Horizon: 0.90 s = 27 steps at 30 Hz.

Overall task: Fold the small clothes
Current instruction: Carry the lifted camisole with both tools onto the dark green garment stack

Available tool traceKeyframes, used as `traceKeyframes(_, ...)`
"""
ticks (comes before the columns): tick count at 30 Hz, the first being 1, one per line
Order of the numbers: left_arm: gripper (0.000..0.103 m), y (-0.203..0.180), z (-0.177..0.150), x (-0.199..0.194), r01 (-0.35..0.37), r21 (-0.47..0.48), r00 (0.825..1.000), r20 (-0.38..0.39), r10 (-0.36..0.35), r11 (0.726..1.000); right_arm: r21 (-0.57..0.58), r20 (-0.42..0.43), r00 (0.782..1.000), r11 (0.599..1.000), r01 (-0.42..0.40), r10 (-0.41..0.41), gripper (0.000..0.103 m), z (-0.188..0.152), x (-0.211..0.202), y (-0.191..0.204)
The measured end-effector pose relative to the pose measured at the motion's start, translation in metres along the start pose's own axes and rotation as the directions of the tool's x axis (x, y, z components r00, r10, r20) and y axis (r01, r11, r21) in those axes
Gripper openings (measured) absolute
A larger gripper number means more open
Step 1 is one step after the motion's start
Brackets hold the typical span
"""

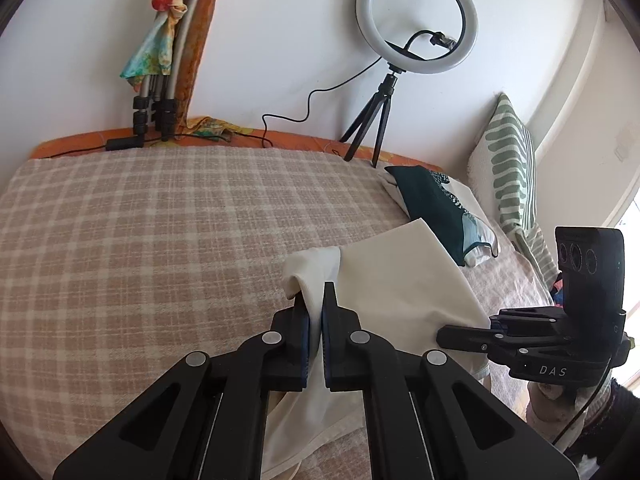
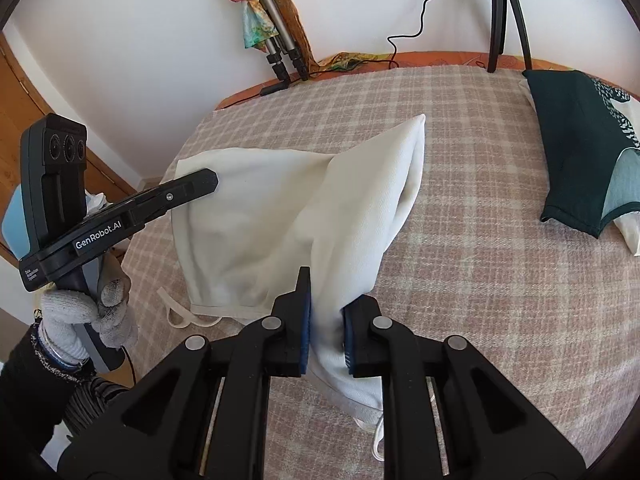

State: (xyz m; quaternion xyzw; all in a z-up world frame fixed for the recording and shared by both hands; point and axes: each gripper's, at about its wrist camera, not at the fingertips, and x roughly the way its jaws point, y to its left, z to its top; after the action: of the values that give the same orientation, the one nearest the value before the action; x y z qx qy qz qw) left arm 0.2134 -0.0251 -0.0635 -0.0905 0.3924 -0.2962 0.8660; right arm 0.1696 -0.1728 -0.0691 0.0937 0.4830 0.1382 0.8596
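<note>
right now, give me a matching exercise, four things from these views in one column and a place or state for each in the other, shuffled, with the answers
Things:
1. cream garment
2. dark green garment
3. ring light
4. striped pillow

Places or states:
A. on a small tripod at the back edge of the bed
B. pinched by both the left gripper and the right gripper
C. propped up against the wall
D. lying folded on the checked blanket, ungripped

Pairs: 1-B, 2-D, 3-A, 4-C
</note>
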Motion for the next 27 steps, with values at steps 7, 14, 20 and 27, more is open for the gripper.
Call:
traceKeyframes(7, 0.003, -0.036, 0.022, 0.015, 0.078, 0.003, 0.997, 0.018, -0.078, 0.997, -0.024, 0.066, 0.995, 0.996, 0.081, -0.079, 0.014, 0.006, -0.039, -0.016)
traceKeyframes(14, 0.003, -0.077, 0.050, 0.033, 0.115, 0.054, 0.992, 0.054, -0.118, 0.992, -0.023, 0.135, 0.979, 0.987, 0.156, -0.152, 0.014, 0.022, -0.076, -0.050)
traceKeyframes(20, 0.003, -0.116, 0.074, 0.065, 0.156, 0.080, 0.986, 0.054, -0.160, 0.985, -0.034, 0.163, 0.954, 0.965, 0.259, -0.250, 0.014, 0.030, -0.105, -0.088)
traceKeyframes(27, 0.003, -0.166, 0.099, 0.108, 0.212, 0.117, 0.974, 0.055, -0.219, 0.970, -0.031, 0.194, 0.904, 0.919, 0.393, -0.380, 0.014, 0.044, -0.140, -0.143)
